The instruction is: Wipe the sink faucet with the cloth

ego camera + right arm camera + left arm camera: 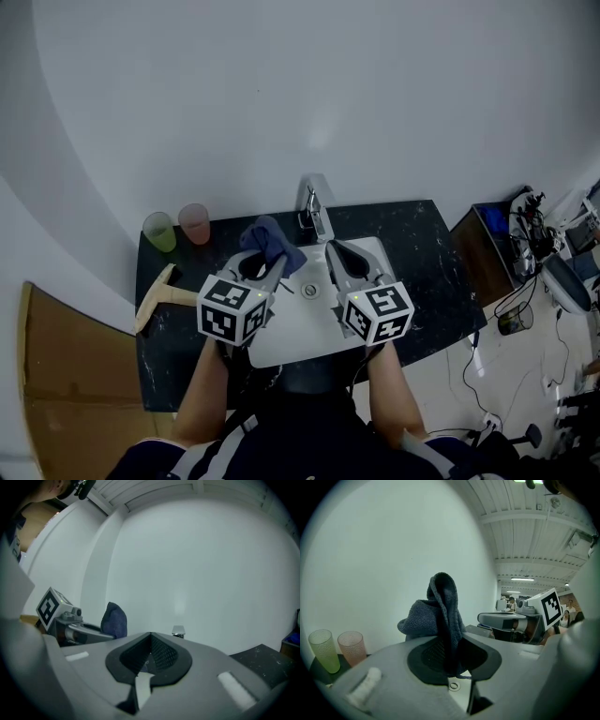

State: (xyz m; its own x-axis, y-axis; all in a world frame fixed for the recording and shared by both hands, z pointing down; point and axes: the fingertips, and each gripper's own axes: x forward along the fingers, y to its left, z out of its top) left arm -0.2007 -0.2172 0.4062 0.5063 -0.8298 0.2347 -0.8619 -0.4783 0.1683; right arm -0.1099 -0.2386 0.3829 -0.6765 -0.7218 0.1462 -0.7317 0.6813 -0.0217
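Note:
A dark blue cloth [272, 242] is pinched in my left gripper [267, 265], which is shut on it above the left side of the white sink [305, 323]; its folds stand up between the jaws [443, 616]. The chrome faucet [316, 214] rises at the back of the sink, just right of the cloth. My right gripper [339, 251] is shut with nothing in it, and its tip lies close below the faucet. In the right gripper view the faucet top [178, 631] shows past the closed jaws, with the cloth [115, 620] to the left.
A green cup [160, 231] and a pink cup [195, 223] stand at the back left of the dark counter [422, 253]. A wooden-handled tool [159, 296] lies at the left edge. A white wall stands behind the faucet. Cables and equipment sit on the floor at right.

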